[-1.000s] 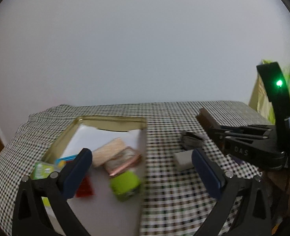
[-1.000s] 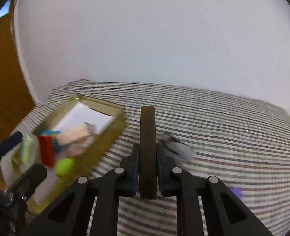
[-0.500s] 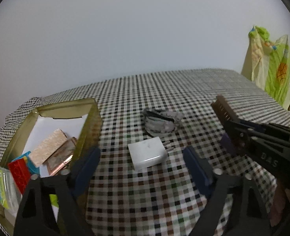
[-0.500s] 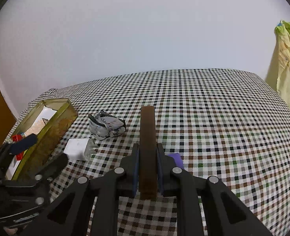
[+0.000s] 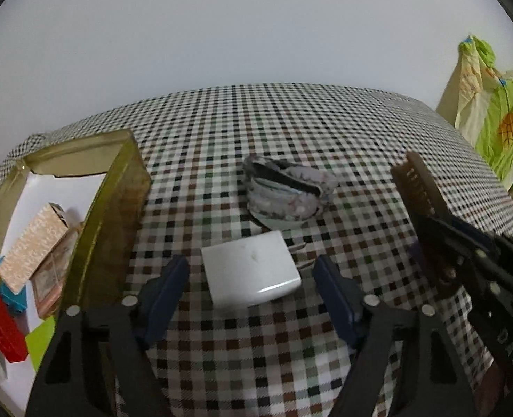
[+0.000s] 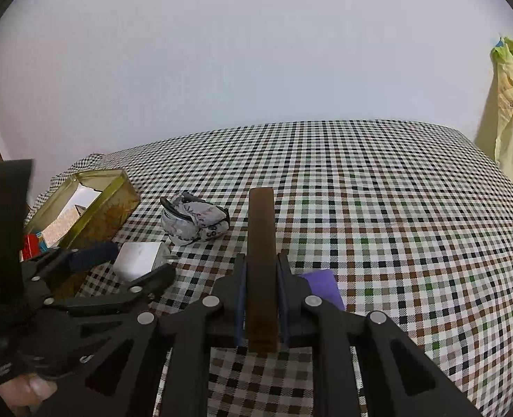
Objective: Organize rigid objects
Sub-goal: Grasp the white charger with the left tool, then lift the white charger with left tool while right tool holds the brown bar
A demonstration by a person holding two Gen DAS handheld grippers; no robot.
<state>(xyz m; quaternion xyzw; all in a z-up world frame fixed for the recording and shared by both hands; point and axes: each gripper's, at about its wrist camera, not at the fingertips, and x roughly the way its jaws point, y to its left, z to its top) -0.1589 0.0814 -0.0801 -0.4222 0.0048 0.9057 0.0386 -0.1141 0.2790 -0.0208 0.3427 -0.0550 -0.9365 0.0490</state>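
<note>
A white charger block (image 5: 253,278) lies on the checked cloth between the fingers of my left gripper (image 5: 250,266). The jaws are closing, with a gap still showing on each side of the block. From the right wrist view, the left gripper (image 6: 127,267) stands around the same charger block (image 6: 139,257). My right gripper (image 6: 261,262) is shut on a flat brown bar (image 6: 261,236) that sticks out forward, held above the cloth. The brown bar (image 5: 414,180) also shows at the right of the left wrist view. A gold tin (image 5: 117,205) on the left holds several small boxes.
A grey floral fabric pouch (image 5: 287,191) lies just behind the charger. A purple flat piece (image 6: 320,286) lies on the cloth under the right gripper. A green and yellow cloth (image 5: 496,118) hangs at the far right. A white wall stands behind the table.
My left gripper has swung from over the tin to the right, come down around the white charger, and its jaws have narrowed. The right gripper shifted at first, then kept still with the bar.
</note>
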